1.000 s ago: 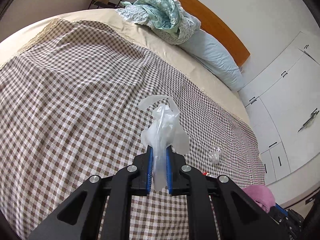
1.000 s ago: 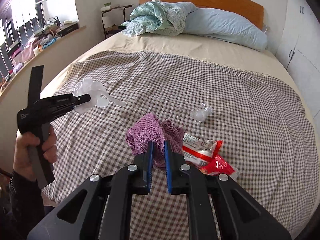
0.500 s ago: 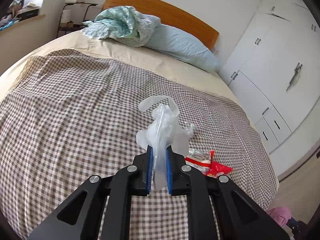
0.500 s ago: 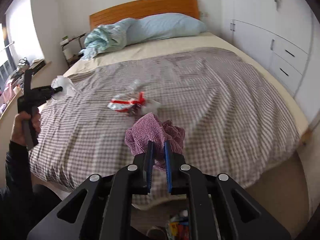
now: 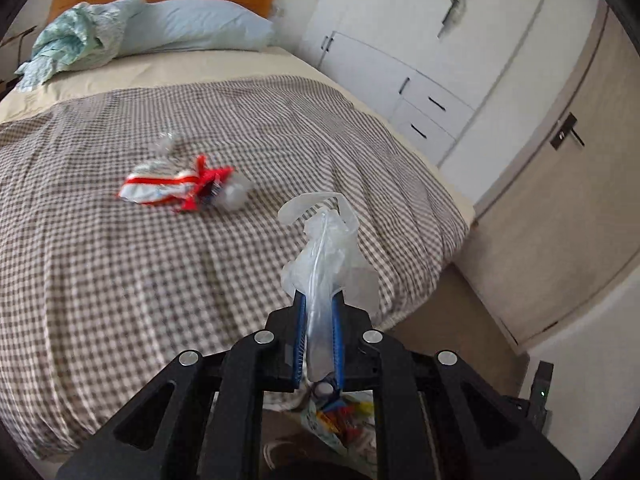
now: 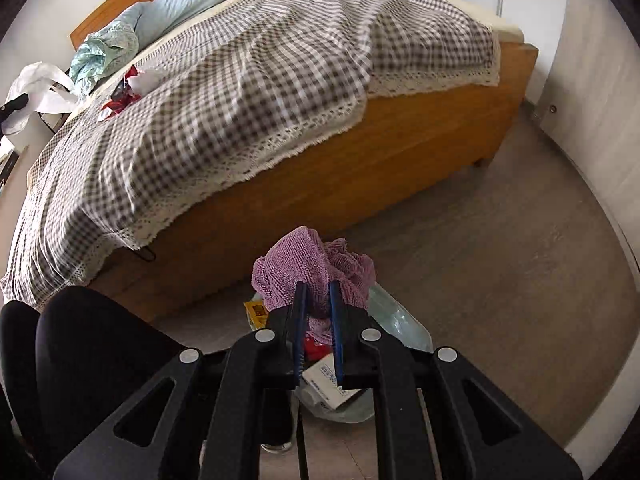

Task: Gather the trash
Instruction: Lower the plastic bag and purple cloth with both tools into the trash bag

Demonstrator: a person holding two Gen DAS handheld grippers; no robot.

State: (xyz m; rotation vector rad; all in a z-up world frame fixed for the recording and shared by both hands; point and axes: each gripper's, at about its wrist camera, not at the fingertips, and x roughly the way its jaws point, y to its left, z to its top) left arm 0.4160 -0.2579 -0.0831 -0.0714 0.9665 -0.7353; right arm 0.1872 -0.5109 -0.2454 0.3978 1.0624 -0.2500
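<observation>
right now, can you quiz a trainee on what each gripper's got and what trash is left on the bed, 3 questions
1. What does the left gripper hold?
2. True or false: the right gripper is shut on a purple cloth.
3. Which still lies on the checked bedspread? A) red and white wrapper B) bottle C) shoe

Key: 1. a clear plastic bag; 2. true; 3. A

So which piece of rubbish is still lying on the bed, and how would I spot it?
Look at the brown-and-white checked bedspread, out in its middle. There lies a crumpled red-and-white plastic wrapper. Its bright red sets it apart from the small clear plastic scrap just beyond it.
</observation>
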